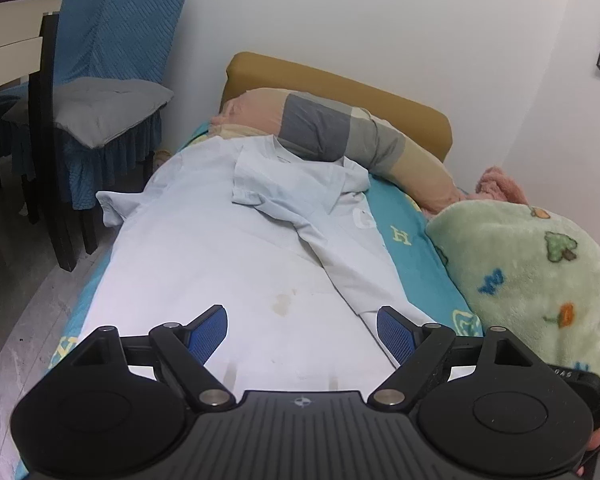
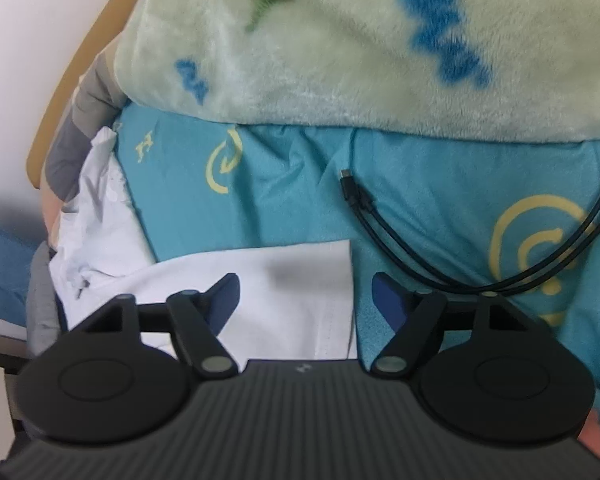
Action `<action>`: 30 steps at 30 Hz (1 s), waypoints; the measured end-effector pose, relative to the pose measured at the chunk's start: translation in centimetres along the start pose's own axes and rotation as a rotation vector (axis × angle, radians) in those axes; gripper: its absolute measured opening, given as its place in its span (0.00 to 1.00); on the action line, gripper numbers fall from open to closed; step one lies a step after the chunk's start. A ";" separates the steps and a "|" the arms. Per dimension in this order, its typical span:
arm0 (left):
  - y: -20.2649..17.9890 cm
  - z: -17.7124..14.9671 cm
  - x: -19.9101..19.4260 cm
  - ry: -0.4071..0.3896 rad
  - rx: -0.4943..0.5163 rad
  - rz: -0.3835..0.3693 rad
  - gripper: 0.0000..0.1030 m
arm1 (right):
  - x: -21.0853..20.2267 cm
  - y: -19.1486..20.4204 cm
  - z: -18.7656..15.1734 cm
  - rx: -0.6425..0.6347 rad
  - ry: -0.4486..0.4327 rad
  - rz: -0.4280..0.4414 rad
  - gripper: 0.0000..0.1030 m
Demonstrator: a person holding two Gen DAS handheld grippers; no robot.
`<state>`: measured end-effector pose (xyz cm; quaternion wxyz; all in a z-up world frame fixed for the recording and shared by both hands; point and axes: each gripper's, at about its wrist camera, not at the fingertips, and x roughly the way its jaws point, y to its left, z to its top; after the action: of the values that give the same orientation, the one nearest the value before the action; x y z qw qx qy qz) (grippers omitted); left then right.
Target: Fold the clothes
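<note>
The left gripper hangs with its jaws spread wide and nothing between them, poised over the near hem of a pale blue T-shirt laid lengthwise on a bed. The right gripper is likewise released and empty at the shirt's right-hand bottom corner, one finger over the cloth and the other over the teal bedsheet. By the look of it the folding is only partly done: the right sleeve and that side of the shirt lie turned in across the chest, while the left sleeve sticks out flat toward the bed's edge, unfolded. Left to do, on this evidence, are the second side and the fold from hem toward collar. A faint brownish stain shows near the hem. A black cable with a loose plug lies on the sheet just beside the right gripper, clear of the shirt. Farther off, a green fleece blanket is heaped at the right, a patchwork pillow rests on the collar end, and a blue-covered chair stands beside the bed.
</note>
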<state>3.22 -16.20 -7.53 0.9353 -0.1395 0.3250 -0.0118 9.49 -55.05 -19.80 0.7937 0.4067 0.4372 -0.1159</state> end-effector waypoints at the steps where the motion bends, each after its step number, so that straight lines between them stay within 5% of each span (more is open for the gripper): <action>1: 0.2 0.1 0.0 -0.002 -0.005 0.000 0.81 | 0.3 -0.1 0.0 0.001 -0.008 -0.008 0.65; 5: 0.5 0.3 -0.3 -0.014 -0.028 -0.006 0.81 | -0.3 0.7 -0.4 -0.056 -0.028 0.005 0.54; 8: 0.8 0.4 -0.6 -0.023 -0.034 -0.006 0.81 | -0.9 1.5 -0.6 -0.109 -0.042 0.023 0.15; 10: 1.1 0.5 -0.8 -0.028 -0.045 -0.013 0.81 | -1.4 2.0 -0.8 -0.145 -0.051 0.035 0.10; 17: 2.4 1.6 -2.1 -0.069 -0.107 -0.031 0.81 | -8.4 6.8 -4.1 -0.425 -0.183 0.207 0.09; 22: 3.7 2.4 -2.8 -0.099 -0.144 -0.024 0.81 | -12.9 12.0 -11.1 -0.808 -0.222 0.332 0.09; 26: 4.8 2.6 -2.7 -0.093 -0.191 -0.034 0.81 | -11.7 15.2 -17.6 -1.119 -0.100 0.327 0.09; 30: 5.7 2.6 -2.3 -0.074 -0.219 -0.031 0.81 | -7.9 15.7 -21.8 -1.277 0.079 0.245 0.09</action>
<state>2.65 -9.80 -5.74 0.9255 -0.2461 0.2876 0.0144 0.22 -30.06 -11.29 0.8700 -0.0940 0.3995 0.2732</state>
